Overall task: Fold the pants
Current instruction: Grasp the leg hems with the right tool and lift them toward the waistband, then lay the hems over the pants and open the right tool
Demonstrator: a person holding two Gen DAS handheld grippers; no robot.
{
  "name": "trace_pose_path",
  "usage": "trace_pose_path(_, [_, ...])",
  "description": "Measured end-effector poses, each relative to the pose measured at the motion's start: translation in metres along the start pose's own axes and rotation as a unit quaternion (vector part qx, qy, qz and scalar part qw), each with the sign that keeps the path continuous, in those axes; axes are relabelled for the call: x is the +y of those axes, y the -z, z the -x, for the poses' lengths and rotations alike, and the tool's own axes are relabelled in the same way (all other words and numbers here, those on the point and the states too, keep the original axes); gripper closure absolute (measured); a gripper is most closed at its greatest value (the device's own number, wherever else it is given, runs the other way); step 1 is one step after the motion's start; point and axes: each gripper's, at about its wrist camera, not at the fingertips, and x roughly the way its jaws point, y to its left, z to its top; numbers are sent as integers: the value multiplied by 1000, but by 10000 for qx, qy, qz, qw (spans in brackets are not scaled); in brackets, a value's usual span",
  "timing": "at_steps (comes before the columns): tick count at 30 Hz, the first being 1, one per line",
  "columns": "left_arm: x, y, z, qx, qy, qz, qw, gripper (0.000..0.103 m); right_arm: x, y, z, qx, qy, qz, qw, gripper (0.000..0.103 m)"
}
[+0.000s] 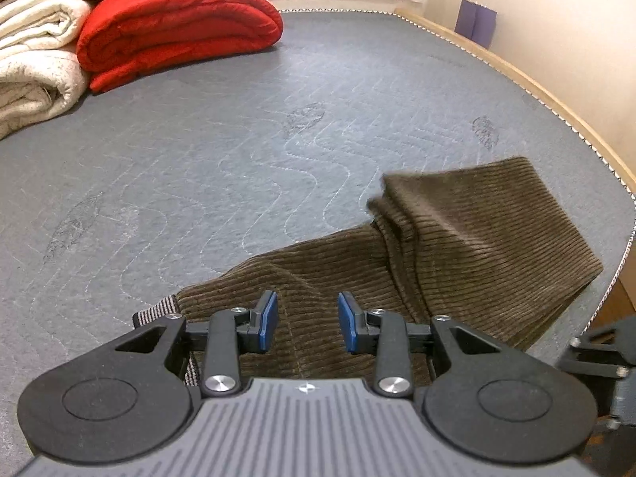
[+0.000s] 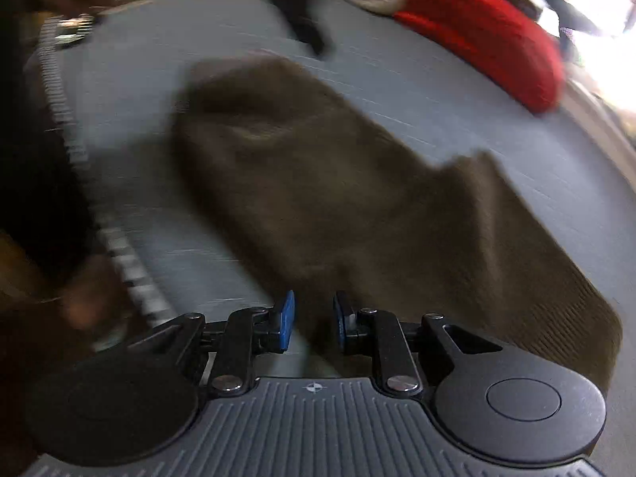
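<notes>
looking through the left wrist view, we see the brown corduroy pants point(image 1: 437, 246) lying half folded on the grey mattress point(image 1: 238, 139), a leg doubled back near the bed's edge. our left gripper point(image 1: 306, 320) tilts steeply down over the waistband, fingers parted and holding nothing. the loose fold could slide off that edge. in the right wrist view, all smeared, our right gripper point(image 2: 314, 324) angles down over the pants point(image 2: 338, 198), fingers narrowly apart and empty; grabbing blind risks bunching.
</notes>
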Motion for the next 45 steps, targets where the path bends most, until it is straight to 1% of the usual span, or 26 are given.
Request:
trace_pose_path(2, [-1, -3, 0, -15, 4, -14, 10000, 65, -11, -5, 19, -116, -198, 103, 9997, 78])
trace_pose_path(3, [-1, -3, 0, -17, 7, 1, 10000, 65, -19, -5, 31, -182, -205, 78, 9996, 78])
trace_pose_path(7, [-5, -8, -2, -16, 69, 106, 9999, 65, -65, -6, 55, -230, 162, -360, 9990, 71])
trace_pose_path(10, [-12, -11, -6, 7, 53, 75, 10000, 65, -87, -1, 53, -262, 294, -343, 9986, 71])
trace_pose_path(13, [-19, -12, -11, 50, 42, 22, 10000, 65, -80, 0, 40, -291, 346, -259, 9986, 71])
trace_pose_path(17, [-21, -11, -19, 142, -3, -31, 9999, 65, -65, -3, 5, -302, 131, -188, 9993, 71])
trace_pose_path(20, [-18, -9, -24, 209, -41, -30, 9998, 65, -58, -9, -26, -51, 20, -142, 9999, 71])
trace_pose_path(24, [-11, -11, -27, 230, -67, 22, 9997, 65, -50, -8, -52, 236, -4, 284, 9993, 70])
trace_pose_path(25, [-9, -11, -27, 231, -71, 50, 9997, 65, -51, -9, -54, 246, -50, 272, 9993, 70])
trace_pose_path(26, [-7, -12, -27, 234, -75, 76, 9997, 65, -54, -10, -54, 247, -168, 202, 9993, 84])
trace_pose_path(27, [-6, -12, -28, 233, -71, 100, 9997, 65, -58, -10, -52, 201, -356, 103, 9991, 92])
trace_pose_path(29, [-5, -14, -27, 215, -57, 120, 9997, 65, -58, -11, -43, 11, -325, 134, 9994, 93])
trace_pose_path(30, [-6, -15, -27, 200, -40, 122, 9997, 65, -58, -11, -34, -155, -391, 147, 9990, 94])
trace_pose_path(32, [-7, -18, -27, 180, 6, 140, 9997, 65, -57, -8, -14, -372, -702, 188, 9967, 94])
trace_pose_path(33, [-9, -20, -28, 182, 33, 144, 9997, 65, -55, -3, -9, -384, -775, 278, 9959, 94])
trace_pose_path(35, [-15, -23, -32, 210, 71, 109, 9997, 65, -48, 10, -16, -75, -901, 378, 9952, 93])
trace_pose_path(36, [-19, -24, -35, 229, 81, 88, 9997, 65, -46, 16, -22, 87, -811, 435, 9957, 92])
trace_pose_path(37, [-22, -26, -38, 247, 95, 90, 9996, 65, -44, 20, -27, 176, -649, 489, 9965, 90])
trace_pose_path(38, [-25, -28, -41, 261, 121, 104, 9995, 65, -45, 22, -25, 132, -623, 398, 9972, 90])
trace_pose_path(39, [-28, -30, -43, 271, 158, 136, 9994, 65, -49, 21, -18, 17, -649, 183, 9977, 90])
trace_pose_path(40, [-31, -33, -47, 289, 227, 219, 9991, 65, -59, 19, -8, -191, -681, -148, 9974, 86])
trace_pose_path(41, [-33, -35, -50, 305, 301, 316, 9986, 65, -69, 19, 3, -405, -663, -463, 9959, 78])
trace_pose_path(42, [-33, -38, -54, 317, 380, 432, 9978, 65, -85, 20, 17, -696, -633, -896, 9915, 72])
trace_pose_path(43, [-34, -41, -59, 336, 466, 582, 9967, 65, -99, 23, 28, -918, -563, -1275, 9860, 59])
trace_pose_path(44, [-35, -44, -64, 361, 552, 744, 9950, 65, -113, 27, 36, -1059, -429, -1638, 9799, 51])
trace_pose_path(45, [-34, -46, -69, 393, 625, 904, 9932, 65, -131, 35, 44, -1140, -195, -2113, 9705, 49])
